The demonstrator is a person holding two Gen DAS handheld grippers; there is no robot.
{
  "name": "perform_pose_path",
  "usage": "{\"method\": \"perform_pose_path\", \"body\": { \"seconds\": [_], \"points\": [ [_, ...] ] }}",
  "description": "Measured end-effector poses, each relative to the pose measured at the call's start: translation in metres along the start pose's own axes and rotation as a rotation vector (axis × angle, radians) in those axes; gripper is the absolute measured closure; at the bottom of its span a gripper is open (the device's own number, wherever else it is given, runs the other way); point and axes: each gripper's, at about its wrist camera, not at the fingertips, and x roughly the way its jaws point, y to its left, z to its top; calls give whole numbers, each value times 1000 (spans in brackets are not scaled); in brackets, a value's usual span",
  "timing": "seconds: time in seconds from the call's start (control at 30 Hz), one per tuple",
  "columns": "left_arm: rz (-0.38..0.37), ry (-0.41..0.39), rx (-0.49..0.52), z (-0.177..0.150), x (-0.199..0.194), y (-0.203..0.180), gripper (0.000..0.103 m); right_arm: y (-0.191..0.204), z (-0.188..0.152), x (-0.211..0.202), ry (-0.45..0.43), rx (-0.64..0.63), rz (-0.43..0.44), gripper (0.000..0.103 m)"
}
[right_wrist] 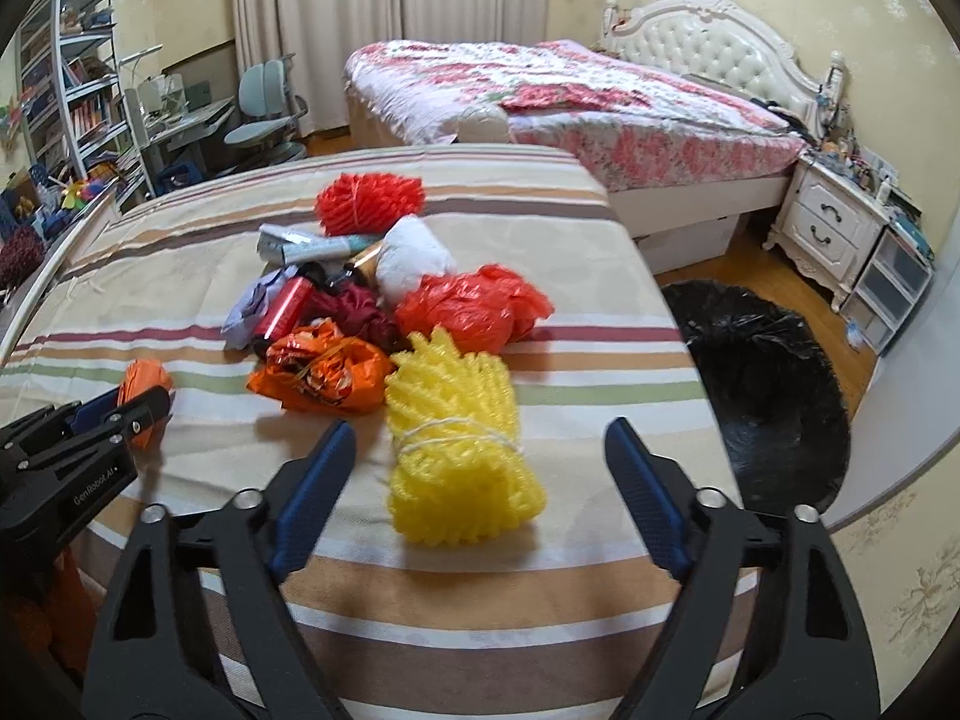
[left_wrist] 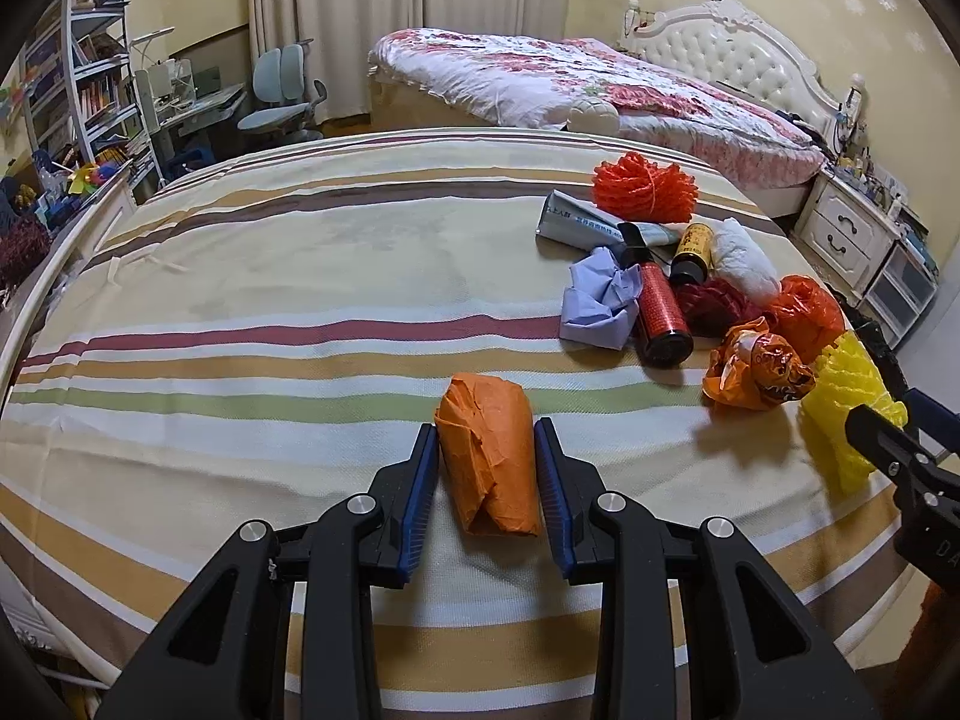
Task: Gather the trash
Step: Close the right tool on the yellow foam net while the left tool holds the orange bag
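Note:
An orange paper wad (left_wrist: 489,456) lies on the striped tablecloth (left_wrist: 270,276) between the blue pads of my left gripper (left_wrist: 487,438). The pads touch its sides. It also shows in the right wrist view (right_wrist: 144,381). My right gripper (right_wrist: 480,438) is wide open around a yellow foam net bundle (right_wrist: 456,438), which also shows in the left wrist view (left_wrist: 840,396); the fingers stand apart from it. A pile of trash lies beyond: an orange bag (right_wrist: 324,372), a red bag (right_wrist: 474,306), a red can (left_wrist: 660,318), purple paper (left_wrist: 600,300), a red net (left_wrist: 645,186).
A black trash bag (right_wrist: 762,384) stands open on the floor right of the table. A bed (right_wrist: 570,108) and a white nightstand (right_wrist: 834,228) are behind. A desk, chair (left_wrist: 288,90) and shelves stand far left. The table's left half (left_wrist: 240,300) holds nothing.

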Motion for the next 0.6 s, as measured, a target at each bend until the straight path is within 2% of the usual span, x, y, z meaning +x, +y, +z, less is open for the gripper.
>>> {"method": "perform_pose_path", "body": {
  "seconds": [0.07,0.13,0.37,0.6],
  "points": [
    [-5,-3,-2,1,0,-1,70,2,-2,3,14,-4,10,36],
    [-10,-6,-2,2,-2,-2,70,1,-5,4,26,-2,31,55],
    [-47,-40,17,9,-15,-18,70,-11,-6,-16,-27,17,20,57],
    [-118,-92,63,23,-33,-54,70,-57,1,-35,-82,101,-42,57]
  ]
}}
